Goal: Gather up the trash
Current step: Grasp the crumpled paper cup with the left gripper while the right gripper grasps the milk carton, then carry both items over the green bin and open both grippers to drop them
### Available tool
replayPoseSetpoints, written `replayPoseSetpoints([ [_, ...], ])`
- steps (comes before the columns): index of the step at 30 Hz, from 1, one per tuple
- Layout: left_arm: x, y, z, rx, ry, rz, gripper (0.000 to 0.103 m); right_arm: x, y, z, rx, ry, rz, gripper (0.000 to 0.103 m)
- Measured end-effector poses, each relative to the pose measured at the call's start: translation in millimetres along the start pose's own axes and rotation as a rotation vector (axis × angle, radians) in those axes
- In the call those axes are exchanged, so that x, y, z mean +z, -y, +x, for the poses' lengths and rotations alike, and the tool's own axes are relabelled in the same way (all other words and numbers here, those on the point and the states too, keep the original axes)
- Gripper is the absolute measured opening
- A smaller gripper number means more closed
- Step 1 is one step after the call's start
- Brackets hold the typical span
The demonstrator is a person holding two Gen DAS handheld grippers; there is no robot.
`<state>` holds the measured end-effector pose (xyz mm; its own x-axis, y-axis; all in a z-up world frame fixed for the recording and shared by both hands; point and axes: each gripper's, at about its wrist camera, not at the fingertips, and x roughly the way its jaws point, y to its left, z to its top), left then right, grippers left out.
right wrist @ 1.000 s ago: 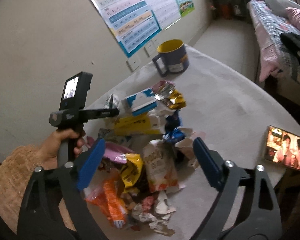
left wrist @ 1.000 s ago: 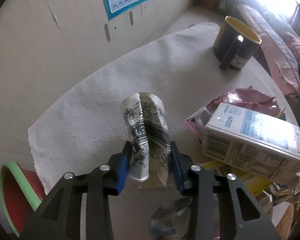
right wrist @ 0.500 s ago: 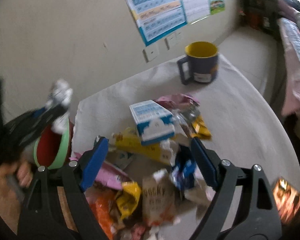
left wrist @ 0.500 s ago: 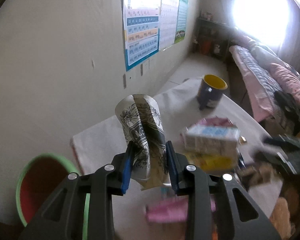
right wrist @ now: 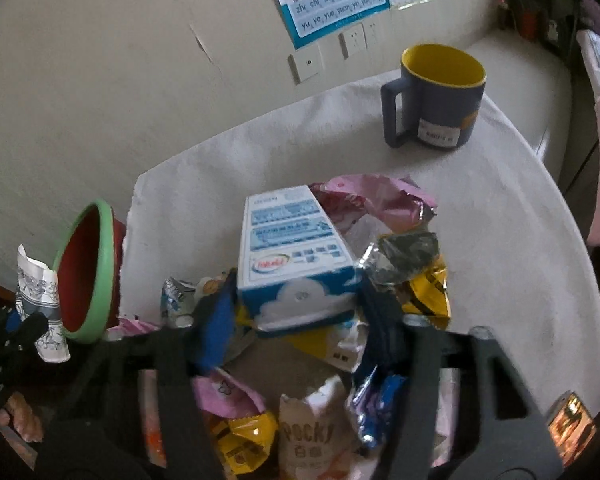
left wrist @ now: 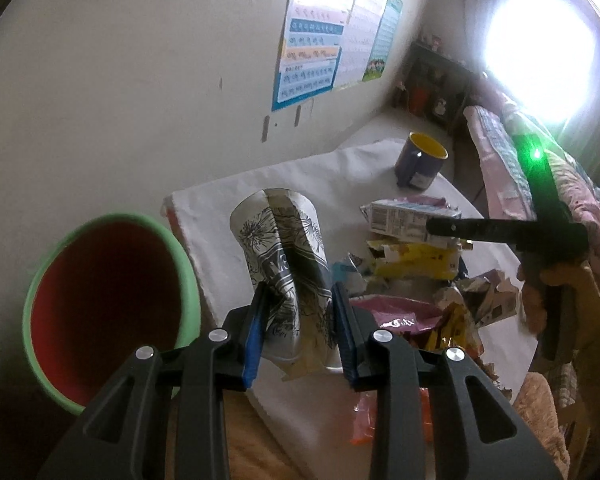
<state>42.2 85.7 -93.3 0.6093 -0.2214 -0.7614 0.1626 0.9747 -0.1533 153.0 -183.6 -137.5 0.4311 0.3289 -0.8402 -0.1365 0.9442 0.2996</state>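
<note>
My left gripper (left wrist: 300,328) is shut on a crumpled paper cup (left wrist: 288,264) with a black flower print, held in the air just right of a red bin with a green rim (left wrist: 112,304). The cup (right wrist: 40,304) and bin (right wrist: 88,276) also show at the left of the right wrist view. My right gripper (right wrist: 300,320) is open, its blue fingers on either side of a blue and white milk carton (right wrist: 296,256) on the pile of wrappers (right wrist: 260,420). I cannot tell if the fingers touch the carton.
A dark blue mug with a yellow inside (right wrist: 440,96) stands at the back of the white-clothed table (right wrist: 500,240). A phone (right wrist: 568,428) lies at the table's right edge. The wall is close behind; a bed is to the right.
My left gripper carried the paper cup up and left, off the table toward the bin. My right gripper moved forward and down over the pile to straddle the milk carton.
</note>
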Motion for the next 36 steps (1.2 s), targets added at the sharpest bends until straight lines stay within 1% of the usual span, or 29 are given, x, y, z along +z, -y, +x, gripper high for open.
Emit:
replayPoseSetpoints([
  [3,-2,-5,-2,-0.002,0.006,-0.021,0.03,-2,-7,-9,-0.004,0.032,0.002,0.053],
  [5,-3,-10,-3,-0.003,0.006,-0.035,0.03,-2,-14,-24,-0.01,0.075,-0.002,0.053],
  [7,-3,-14,-4,0.001,0.014,-0.043,0.03,-1,-21,-42,0.003,0.123,0.012,0.053],
  [9,-2,-22,-8,0.02,0.03,-0.055,0.03,0,-30,-57,0.022,0.162,0.02,0.053],
  [11,0,-37,-11,0.046,0.043,-0.078,0.03,-2,-47,-73,0.048,0.203,0.009,0.053],
  [14,-1,-65,-12,0.096,0.049,-0.133,0.03,-8,-76,-81,0.093,0.22,-0.016,0.053],
  [16,-4,-84,-11,0.13,0.042,-0.172,0.03,-13,-98,-77,0.138,0.209,-0.034,0.053],
  [19,-12,-113,-11,0.183,0.028,-0.223,0.03,-21,-136,-57,0.208,0.159,-0.073,0.053],
  [24,-27,-149,-6,0.249,-0.007,-0.285,0.03,-28,-188,-15,0.254,0.056,-0.128,0.053],
  [26,-31,-159,-3,0.262,-0.022,-0.308,0.03,-30,-209,4,0.255,0.017,-0.156,0.053],
  [31,-38,-171,5,0.269,-0.048,-0.336,0.03,-29,-239,38,0.24,-0.042,-0.196,0.053],
  [33,-38,-173,9,0.266,-0.059,-0.339,0.034,-28,-249,46,0.234,-0.053,-0.216,0.054],
  [34,-38,-172,11,0.27,-0.064,-0.343,0.039,-28,-252,49,0.232,-0.057,-0.221,0.054],
  [36,-38,-174,14,0.274,-0.069,-0.353,0.042,-31,-256,49,0.23,-0.06,-0.219,0.055],
])
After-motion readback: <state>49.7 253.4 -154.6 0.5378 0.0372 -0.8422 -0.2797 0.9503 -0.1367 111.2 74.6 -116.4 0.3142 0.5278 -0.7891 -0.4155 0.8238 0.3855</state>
